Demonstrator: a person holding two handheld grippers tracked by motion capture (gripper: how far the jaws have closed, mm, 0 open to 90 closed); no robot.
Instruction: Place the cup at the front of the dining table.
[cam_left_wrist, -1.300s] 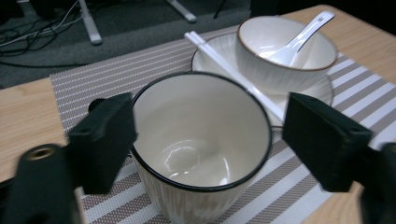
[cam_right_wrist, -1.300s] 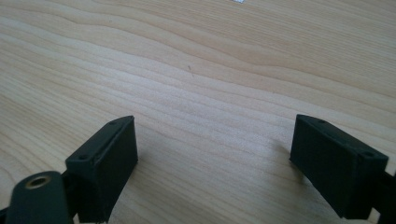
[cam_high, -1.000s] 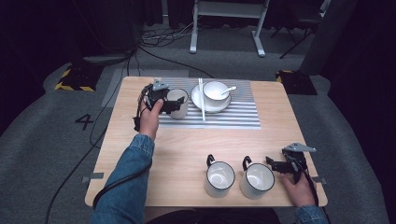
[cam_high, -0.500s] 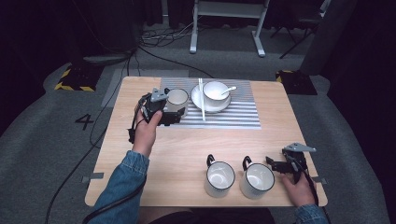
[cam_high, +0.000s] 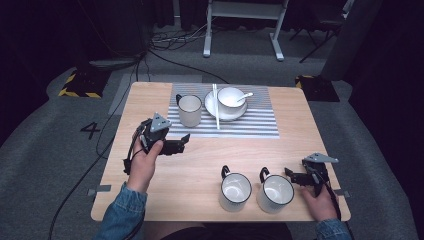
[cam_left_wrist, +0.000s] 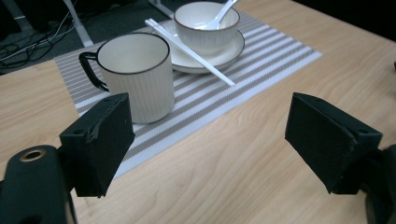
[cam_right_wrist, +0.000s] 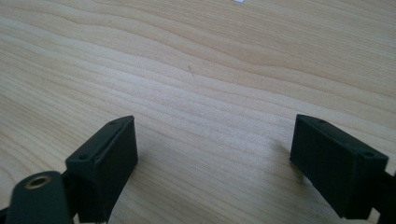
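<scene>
1. The ribbed white mug (cam_high: 190, 110) stands upright on the striped placemat (cam_high: 250, 125), beside the plate (cam_high: 212, 107) bearing a bowl (cam_high: 231, 98).
2. The left gripper (cam_high: 184, 142) hovers near it, jaws apart and empty.
3. The right gripper (cam_high: 292, 175) rests just beside two mugs (cam_high: 255, 190), jaws wide and empty.

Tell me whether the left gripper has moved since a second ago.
Yes. The left gripper has drawn back from the mug on the striped placemat, toward the person's edge of the table; its jaws are open and empty.
</scene>
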